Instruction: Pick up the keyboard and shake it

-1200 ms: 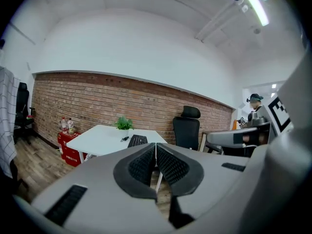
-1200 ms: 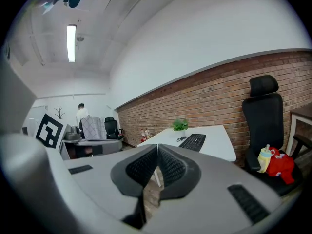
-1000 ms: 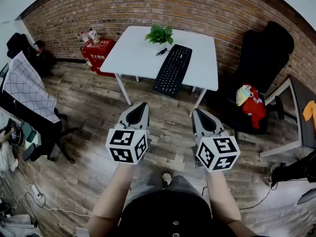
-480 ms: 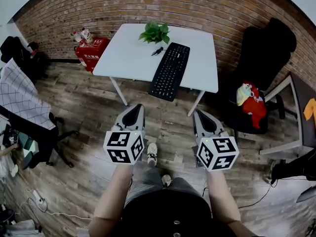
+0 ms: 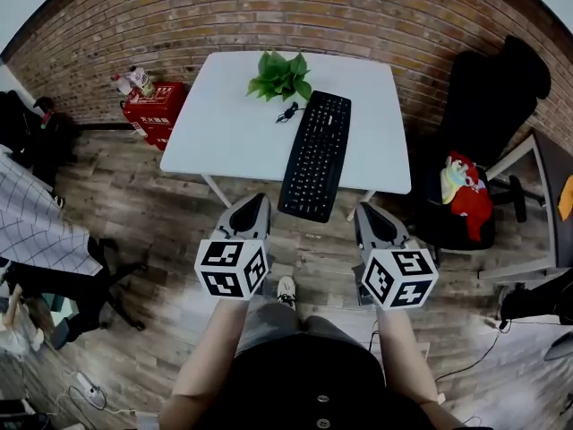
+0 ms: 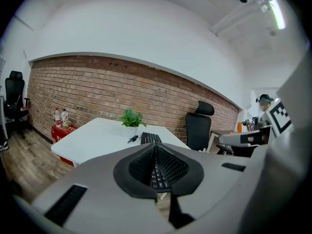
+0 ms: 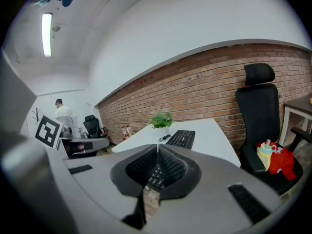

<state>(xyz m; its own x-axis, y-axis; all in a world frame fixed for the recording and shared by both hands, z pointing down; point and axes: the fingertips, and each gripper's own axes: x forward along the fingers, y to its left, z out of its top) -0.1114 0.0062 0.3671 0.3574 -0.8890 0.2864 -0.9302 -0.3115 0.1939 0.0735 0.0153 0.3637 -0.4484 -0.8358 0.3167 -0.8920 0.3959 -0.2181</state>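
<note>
grey tapered left gripper [image 5: 258, 197], black-and-white marker cube [image 5: 233, 268] | grey tapered right gripper [image 5: 363, 210], same cube | black top [image 5: 304, 383], round fasteners | grey legwear [image 5: 277, 321] | white shoe [image 5: 285, 289]

It was an office: a white worktop [image 5: 224, 115] carrying a black keyboard [image 5: 318, 155] and a small green plant [image 5: 280, 74] stood against a bare brick wall [image 5: 295, 7]. A high-backed black swivel chair [image 5: 488, 106] stood beside it on the wood-plank floor [image 5: 161, 213], under a ceiling strip light [image 7: 47, 33].
</note>
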